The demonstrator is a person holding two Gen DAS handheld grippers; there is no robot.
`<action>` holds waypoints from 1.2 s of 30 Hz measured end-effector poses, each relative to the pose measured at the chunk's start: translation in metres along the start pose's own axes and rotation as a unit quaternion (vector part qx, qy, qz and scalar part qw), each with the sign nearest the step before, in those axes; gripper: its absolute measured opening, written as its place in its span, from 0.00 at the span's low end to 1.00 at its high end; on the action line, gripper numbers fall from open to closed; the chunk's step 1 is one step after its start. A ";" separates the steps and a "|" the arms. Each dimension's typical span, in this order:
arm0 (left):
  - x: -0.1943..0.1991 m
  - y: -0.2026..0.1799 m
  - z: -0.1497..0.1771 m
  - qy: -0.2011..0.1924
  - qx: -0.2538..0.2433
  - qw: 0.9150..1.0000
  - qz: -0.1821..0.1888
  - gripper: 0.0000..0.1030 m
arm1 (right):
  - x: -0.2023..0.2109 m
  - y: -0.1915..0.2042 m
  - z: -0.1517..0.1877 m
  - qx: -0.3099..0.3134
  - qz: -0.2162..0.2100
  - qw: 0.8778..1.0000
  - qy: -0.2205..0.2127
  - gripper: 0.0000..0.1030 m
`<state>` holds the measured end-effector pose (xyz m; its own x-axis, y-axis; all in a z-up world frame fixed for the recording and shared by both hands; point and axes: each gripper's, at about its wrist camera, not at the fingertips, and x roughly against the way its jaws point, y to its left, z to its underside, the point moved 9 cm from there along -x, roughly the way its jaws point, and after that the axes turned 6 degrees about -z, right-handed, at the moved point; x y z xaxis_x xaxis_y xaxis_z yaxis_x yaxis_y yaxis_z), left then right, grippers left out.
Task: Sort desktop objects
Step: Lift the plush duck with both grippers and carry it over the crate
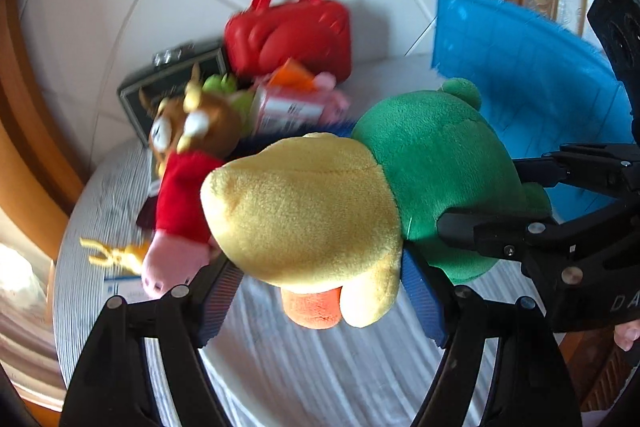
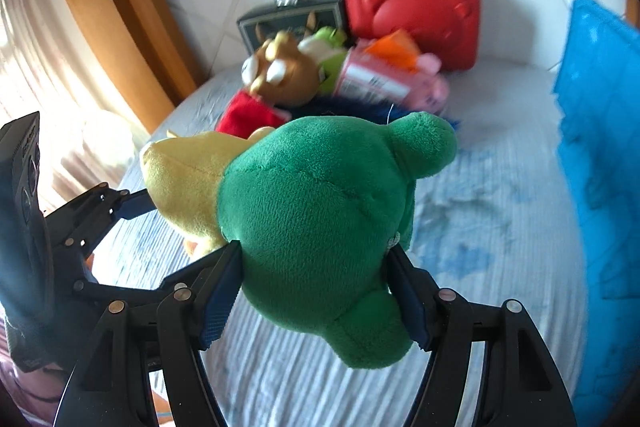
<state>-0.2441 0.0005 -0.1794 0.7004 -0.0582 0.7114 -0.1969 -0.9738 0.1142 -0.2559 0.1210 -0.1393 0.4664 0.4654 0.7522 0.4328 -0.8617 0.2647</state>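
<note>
I've got the plush duck (image 1: pixel 320 211) clamped at both ends, above the striped cloth (image 2: pixel 500 227): left gripper (image 1: pixel 320 291) on its yellow head, right gripper (image 2: pixel 316 291) on the green body. Orange bill points down. Toy pile (image 2: pixel 320 75) behind the duck is blurred, partly hidden.

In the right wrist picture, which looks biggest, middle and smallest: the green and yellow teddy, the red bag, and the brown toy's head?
1. Green and yellow teddy, though it is nearest the camera.
2. Red bag.
3. Brown toy's head.
</note>
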 end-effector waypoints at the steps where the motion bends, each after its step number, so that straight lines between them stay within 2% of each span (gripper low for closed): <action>1: 0.003 -0.006 -0.007 -0.008 -0.003 1.000 0.000 0.74 | 0.008 -0.006 -0.002 0.001 0.003 1.000 -0.007 0.68; 11: 0.048 -0.092 -0.077 -0.087 -0.031 0.996 0.015 0.74 | 0.111 -0.066 -0.015 0.005 0.031 0.996 -0.082 0.68; 20: 0.085 -0.178 -0.141 -0.149 -0.058 0.987 0.028 0.74 | 0.198 -0.126 -0.025 0.007 0.069 0.987 -0.143 0.68; 28: 0.112 -0.271 -0.186 -0.190 -0.089 0.976 0.063 0.74 | 0.282 -0.193 -0.016 -0.014 0.109 0.976 -0.188 0.68; 31: 0.121 -0.310 -0.199 -0.201 -0.095 0.972 0.076 0.74 | 0.314 -0.221 -0.009 -0.039 0.109 0.973 -0.198 0.68; 36: 0.128 -0.364 -0.212 -0.208 -0.112 0.966 0.102 0.74 | 0.354 -0.260 0.002 -0.049 0.140 0.968 -0.202 0.68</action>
<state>-0.2283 0.3947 0.0175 0.8368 -0.3736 0.4002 -0.4720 -0.8628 0.1814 -0.2017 0.5102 0.0574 0.8268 0.2344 0.5113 0.1799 -0.9715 0.1545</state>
